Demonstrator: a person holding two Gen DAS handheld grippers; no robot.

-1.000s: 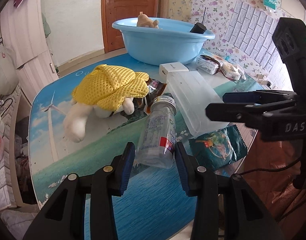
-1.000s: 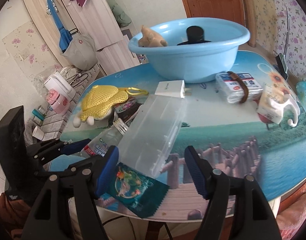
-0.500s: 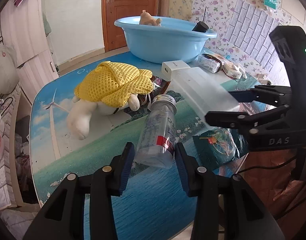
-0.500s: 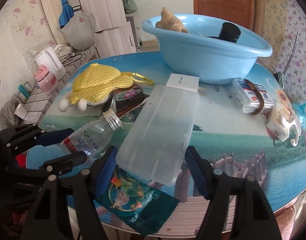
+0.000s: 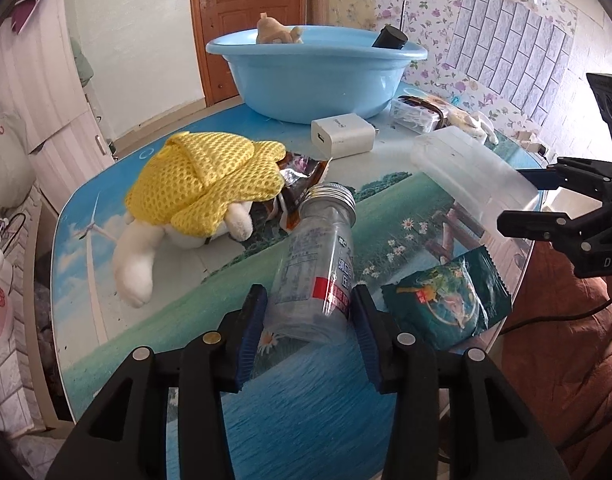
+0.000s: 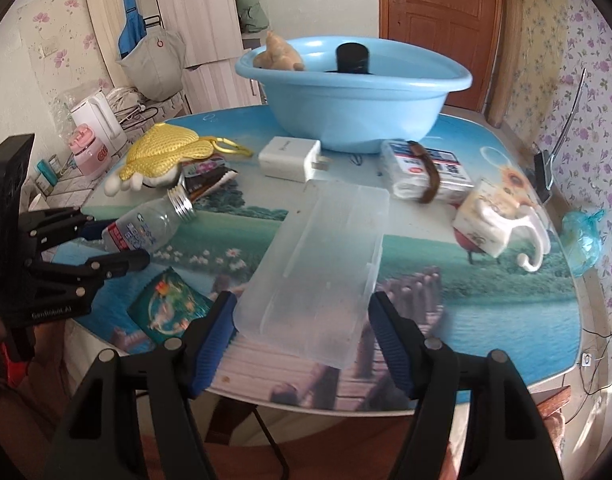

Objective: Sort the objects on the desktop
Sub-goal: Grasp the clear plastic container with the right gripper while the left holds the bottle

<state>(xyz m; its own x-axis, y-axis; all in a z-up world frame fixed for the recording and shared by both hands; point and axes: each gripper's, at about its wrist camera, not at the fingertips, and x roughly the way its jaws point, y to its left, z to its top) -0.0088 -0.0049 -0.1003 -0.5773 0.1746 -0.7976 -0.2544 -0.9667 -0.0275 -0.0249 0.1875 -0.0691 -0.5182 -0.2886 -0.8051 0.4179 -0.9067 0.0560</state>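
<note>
A clear bottle (image 5: 314, 280) with a silver screw cap lies tilted between the pads of my left gripper (image 5: 306, 312). The pads press its lower body while the jaws ease open slightly. In the right wrist view the same bottle (image 6: 146, 228) sits in the left gripper (image 6: 118, 240) at the table's left. My right gripper (image 6: 302, 316) is shut on the near end of a long clear plastic box (image 6: 322, 256), held a little above the table. The left wrist view shows that box (image 5: 470, 172) slanting out of the right gripper (image 5: 514, 200).
A blue basin (image 6: 354, 112) at the back holds a small plush and a black cylinder. On the table lie a yellow mesh plush toy (image 5: 202, 176), a white charger (image 6: 290, 158), a green snack packet (image 5: 446, 300), a tissue pack (image 6: 422, 168) and a mug (image 6: 494, 216).
The right gripper has swung sideways and rolled with the clear box, which now sits squarer in its view. The left gripper has stayed put with the bottle between its pads.
</note>
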